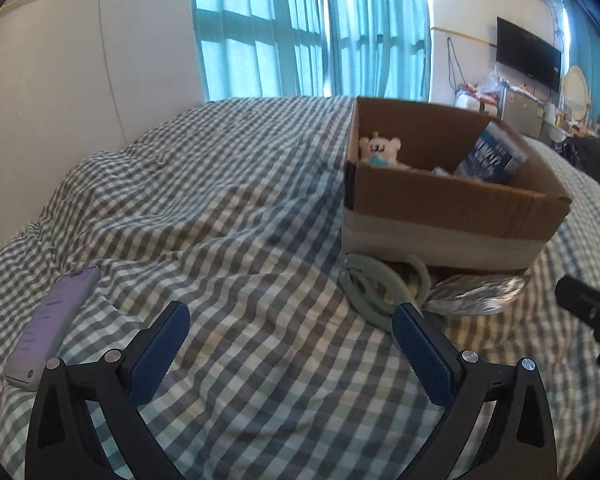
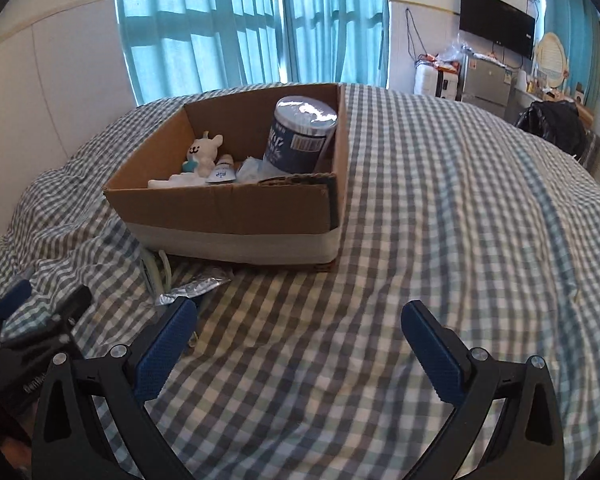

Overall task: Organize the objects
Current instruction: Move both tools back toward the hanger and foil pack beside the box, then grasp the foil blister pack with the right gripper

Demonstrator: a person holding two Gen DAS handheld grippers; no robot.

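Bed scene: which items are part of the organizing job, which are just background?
Job:
cardboard box
plush toy and blue canister, in the box
green hanger, foil pouch, phone, on the bed

Background:
curtains
TV
fridge

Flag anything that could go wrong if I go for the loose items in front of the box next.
The pale green plastic hanger and crinkled silver foil packet lie touching, partly tucked under the brown cardboard box; pulling one may drag the other or shift the box. The open left tongs and open right tongs are close together, so they might collide. The lilac remote control lies near the bed's edge.
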